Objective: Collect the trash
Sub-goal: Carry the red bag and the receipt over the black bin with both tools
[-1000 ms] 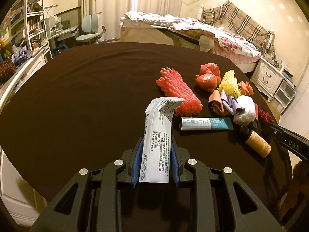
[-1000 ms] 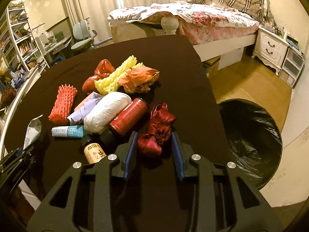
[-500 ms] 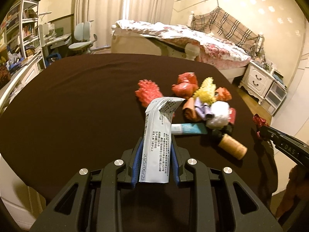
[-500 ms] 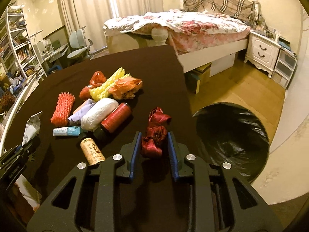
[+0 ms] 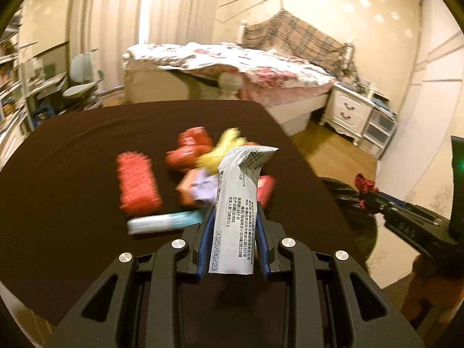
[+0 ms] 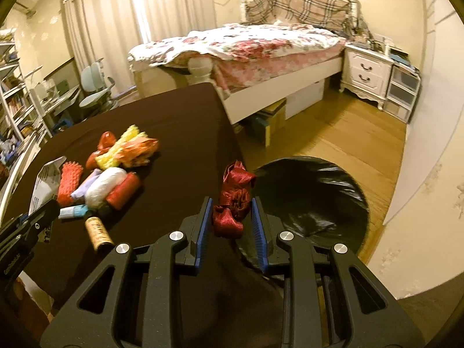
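Right gripper (image 6: 232,220) clamps the red wrapper (image 6: 233,200) near the bin (image 6: 319,203) at 2 o'clock, ready to drop; left gripper (image 5: 233,235) pinches a white packet (image 5: 236,214).

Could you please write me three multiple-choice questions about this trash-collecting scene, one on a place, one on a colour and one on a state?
1. Where is the black-lined trash bin?
A. On the table
B. On the floor beside the table
C. On the bed

2. What colour is the crumpled wrapper in the right gripper?
A. Dark red
B. Green
C. White

3. What is the state of the left gripper?
A. Open and empty
B. Shut on a white printed packet
C. Shut on a bottle

Answers:
1. B: the right wrist view shows the bin on the wooden floor past the edge of the dark table.
2. A: the shiny wad between the blue pads is dark red.
3. B: the white printed packet stands clamped between its pads.
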`<action>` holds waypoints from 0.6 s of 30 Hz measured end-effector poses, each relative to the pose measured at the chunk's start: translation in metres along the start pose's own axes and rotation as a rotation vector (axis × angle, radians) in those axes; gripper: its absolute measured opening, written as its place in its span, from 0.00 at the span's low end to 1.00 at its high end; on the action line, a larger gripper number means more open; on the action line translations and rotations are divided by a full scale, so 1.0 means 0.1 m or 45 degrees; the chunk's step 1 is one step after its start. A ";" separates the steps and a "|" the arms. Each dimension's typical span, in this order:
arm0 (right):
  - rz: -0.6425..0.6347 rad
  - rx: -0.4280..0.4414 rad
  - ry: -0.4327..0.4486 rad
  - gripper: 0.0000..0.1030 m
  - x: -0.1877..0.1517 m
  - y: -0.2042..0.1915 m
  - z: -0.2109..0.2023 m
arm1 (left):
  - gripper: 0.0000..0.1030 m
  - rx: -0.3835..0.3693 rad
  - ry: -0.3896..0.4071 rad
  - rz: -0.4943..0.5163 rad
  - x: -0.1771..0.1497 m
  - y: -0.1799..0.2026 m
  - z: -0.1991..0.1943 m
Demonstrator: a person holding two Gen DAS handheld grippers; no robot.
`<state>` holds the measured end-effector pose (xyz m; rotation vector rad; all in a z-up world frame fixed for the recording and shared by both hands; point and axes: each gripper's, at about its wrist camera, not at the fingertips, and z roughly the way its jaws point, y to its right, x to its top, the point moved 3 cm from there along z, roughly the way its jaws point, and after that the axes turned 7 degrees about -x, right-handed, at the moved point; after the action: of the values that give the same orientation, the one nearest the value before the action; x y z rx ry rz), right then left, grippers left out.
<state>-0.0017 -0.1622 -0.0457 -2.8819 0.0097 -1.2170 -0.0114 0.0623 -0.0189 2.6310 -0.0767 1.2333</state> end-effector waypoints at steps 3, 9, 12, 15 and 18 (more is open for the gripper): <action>0.028 -0.025 0.001 0.26 0.01 0.15 0.02 | 0.27 -0.046 -0.013 0.044 0.05 0.21 0.14; 0.073 -0.055 0.009 0.26 0.02 0.38 0.05 | 0.27 -0.116 -0.035 0.117 0.12 0.58 0.39; 0.088 -0.065 0.013 0.26 0.04 0.48 0.09 | 0.27 -0.137 -0.046 0.147 0.16 0.73 0.52; 0.105 -0.075 0.012 0.26 0.04 0.56 0.13 | 0.27 -0.152 -0.053 0.169 0.19 0.85 0.64; 0.117 -0.086 0.011 0.26 0.04 0.65 0.18 | 0.27 -0.164 -0.062 0.184 0.21 0.96 0.75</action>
<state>0.0144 -0.2274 -0.0564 -2.8964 0.1849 -1.2365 0.0441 -0.0476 -0.0306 2.5813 -0.3486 1.1654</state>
